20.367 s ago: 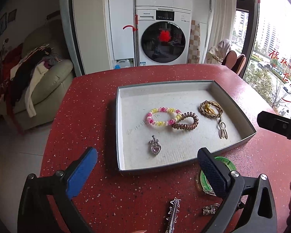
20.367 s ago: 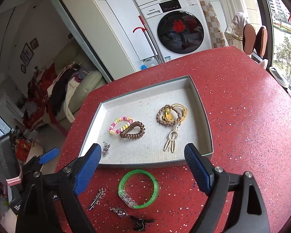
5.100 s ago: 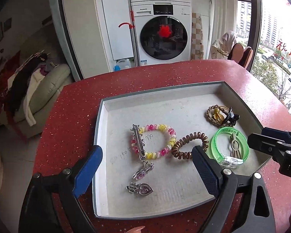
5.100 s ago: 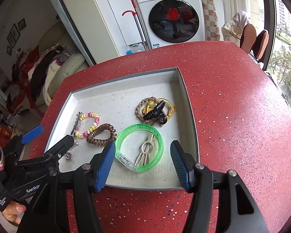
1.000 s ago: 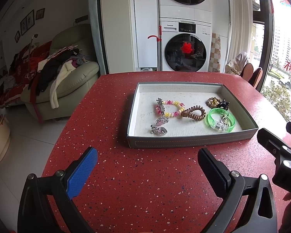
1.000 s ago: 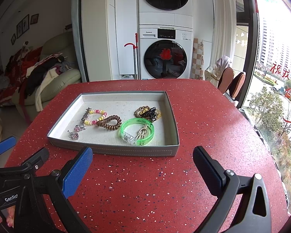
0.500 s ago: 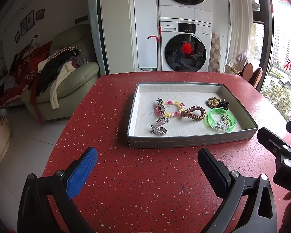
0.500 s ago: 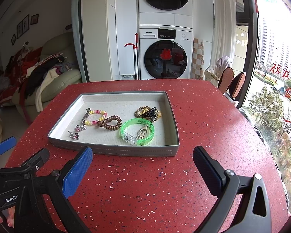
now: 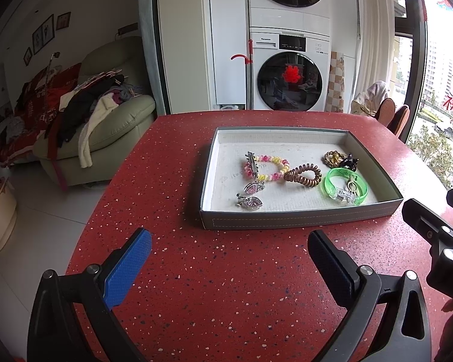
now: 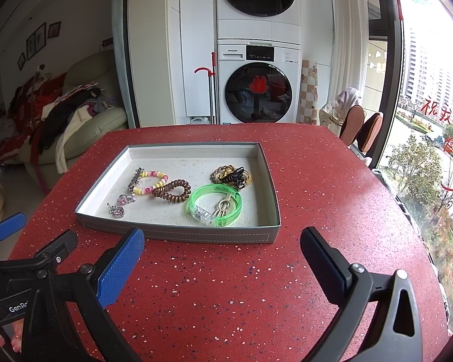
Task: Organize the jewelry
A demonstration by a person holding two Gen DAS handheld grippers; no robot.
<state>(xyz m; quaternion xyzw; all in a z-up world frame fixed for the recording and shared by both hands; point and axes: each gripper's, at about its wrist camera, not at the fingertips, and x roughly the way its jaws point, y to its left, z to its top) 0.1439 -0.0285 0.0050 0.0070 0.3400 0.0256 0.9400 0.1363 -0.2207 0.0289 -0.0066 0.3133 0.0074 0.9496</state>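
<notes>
A grey tray [image 9: 299, 219] [image 10: 178, 235] sits on the red speckled table and holds all the jewelry. Inside lie a pink-yellow bead bracelet [image 9: 271, 163] [image 10: 155, 178], a silver hair clip [image 9: 252, 161], a brown coil tie [image 9: 302, 176] [image 10: 172, 192], a green bangle [image 9: 345, 185] [image 10: 216, 202], a black claw clip [image 9: 348, 160] [image 10: 235, 176] on a braided ring, and heart pendants [image 9: 250, 202] [image 10: 117, 210]. My left gripper [image 9: 229, 259] is open, held back from the tray's near wall. My right gripper [image 10: 222, 256] is open too, with nothing between its fingers.
A washer-dryer stack [image 9: 290, 81] stands behind the table. A sofa piled with clothes [image 9: 90, 120] is at the left. Chairs [image 10: 362, 126] and a window are on the right. Bare tabletop [image 10: 226, 286] lies between the grippers and the tray.
Over the last second almost nothing moved. Earlier the loose pieces on the table went into the tray, and both grippers have since drawn back from it.
</notes>
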